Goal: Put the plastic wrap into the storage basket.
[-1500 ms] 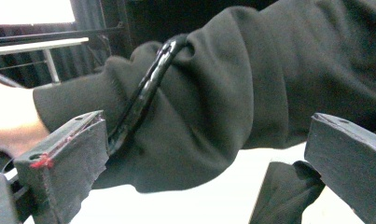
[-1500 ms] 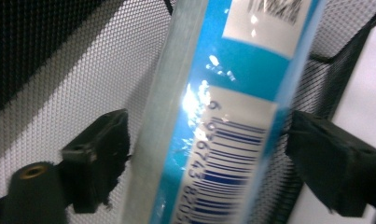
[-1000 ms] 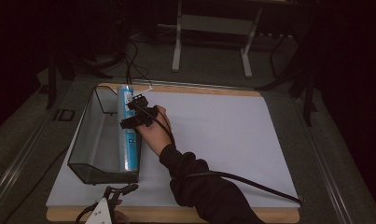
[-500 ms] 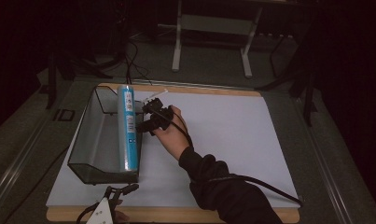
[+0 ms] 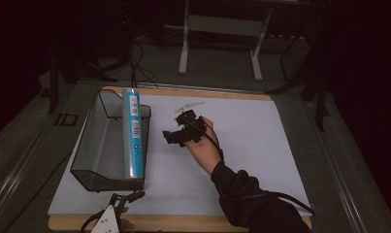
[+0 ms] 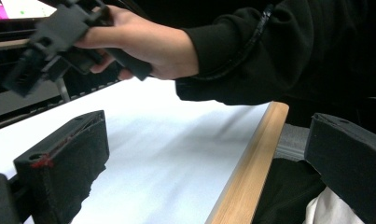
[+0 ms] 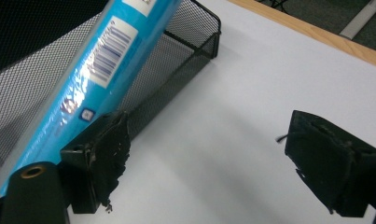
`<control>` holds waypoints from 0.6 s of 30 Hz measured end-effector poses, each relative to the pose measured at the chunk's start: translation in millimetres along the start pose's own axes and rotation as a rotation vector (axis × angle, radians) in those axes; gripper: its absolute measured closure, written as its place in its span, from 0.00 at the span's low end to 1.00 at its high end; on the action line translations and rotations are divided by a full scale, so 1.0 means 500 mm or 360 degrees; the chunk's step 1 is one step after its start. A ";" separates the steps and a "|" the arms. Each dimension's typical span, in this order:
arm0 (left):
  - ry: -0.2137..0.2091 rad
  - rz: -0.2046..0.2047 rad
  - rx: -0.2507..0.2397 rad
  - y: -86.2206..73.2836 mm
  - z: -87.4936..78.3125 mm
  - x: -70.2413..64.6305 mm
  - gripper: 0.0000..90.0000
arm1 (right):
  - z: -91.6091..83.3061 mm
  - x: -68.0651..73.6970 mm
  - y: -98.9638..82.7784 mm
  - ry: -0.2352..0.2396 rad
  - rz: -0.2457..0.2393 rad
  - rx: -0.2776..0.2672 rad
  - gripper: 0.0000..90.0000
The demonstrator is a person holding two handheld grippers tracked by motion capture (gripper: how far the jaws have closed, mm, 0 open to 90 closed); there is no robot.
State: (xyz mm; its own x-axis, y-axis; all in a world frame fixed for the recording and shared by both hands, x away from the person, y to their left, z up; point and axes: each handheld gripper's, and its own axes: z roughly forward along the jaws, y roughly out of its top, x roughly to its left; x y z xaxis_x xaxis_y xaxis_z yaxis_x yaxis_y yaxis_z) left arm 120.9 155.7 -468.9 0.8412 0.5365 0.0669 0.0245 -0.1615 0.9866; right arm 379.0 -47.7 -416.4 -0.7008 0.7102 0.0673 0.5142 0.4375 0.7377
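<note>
A long blue roll (image 5: 133, 136) with a white label lies along the right rim of a black mesh tray (image 5: 93, 145). My right gripper (image 5: 176, 128) hovers over the white sheet just right of the tray, pointing left, with its jaws open and nothing between them. In the right gripper view the blue roll (image 7: 97, 70) rests on the mesh tray (image 7: 190, 42), left of my open right gripper (image 7: 213, 154). My left gripper (image 5: 128, 196) sits at the board's near edge, open and empty. The left gripper view shows its jaws wide apart (image 6: 209, 154) and the right hand with its gripper (image 6: 50, 42) beyond.
A white sheet (image 5: 241, 145) covers a wooden board (image 5: 183, 224). A small white strip (image 5: 189, 105) lies on the sheet behind the right gripper. A metal stand's legs (image 5: 184, 48) rise beyond the table. A cable (image 5: 275, 196) trails from the right sleeve.
My right gripper has drawn away from the blue roll toward the right, over the sheet. The roll stays on the tray's rim. The left gripper has not moved.
</note>
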 end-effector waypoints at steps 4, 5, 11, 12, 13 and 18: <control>0.0003 0.0000 0.0000 0.000 0.000 0.000 0.01 | -0.014 -0.016 -0.030 -0.0012 -0.0006 -0.0019 0.15; 0.0004 0.0000 0.0002 0.000 0.000 0.000 0.01 | -0.018 -0.021 -0.039 -0.0009 -0.0004 -0.0025 0.15; 0.0002 0.0003 0.0005 0.000 0.001 -0.001 0.01 | -0.036 -0.047 -0.081 0.0018 0.0029 -0.0046 0.15; 0.0003 0.0004 0.0007 0.000 0.001 -0.001 0.01 | -0.038 -0.052 -0.088 0.0026 0.0036 -0.0047 0.15; 0.0003 0.0003 0.0006 0.000 0.001 -0.001 0.01 | -0.040 -0.057 -0.096 0.0040 0.0037 -0.0045 0.14; 0.0004 0.0003 0.0009 0.000 0.002 -0.001 0.01 | -0.051 -0.079 -0.137 0.0047 0.0067 -0.0039 0.13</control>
State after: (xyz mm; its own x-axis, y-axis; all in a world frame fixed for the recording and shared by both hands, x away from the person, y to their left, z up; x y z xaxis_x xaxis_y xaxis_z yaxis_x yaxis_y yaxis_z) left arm 121.3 154.7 -469.3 0.8399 0.5383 0.0693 0.0258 -0.1671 0.9856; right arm 359.0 -119.9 -452.2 -0.6932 0.7109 0.1184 0.5317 0.3936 0.7499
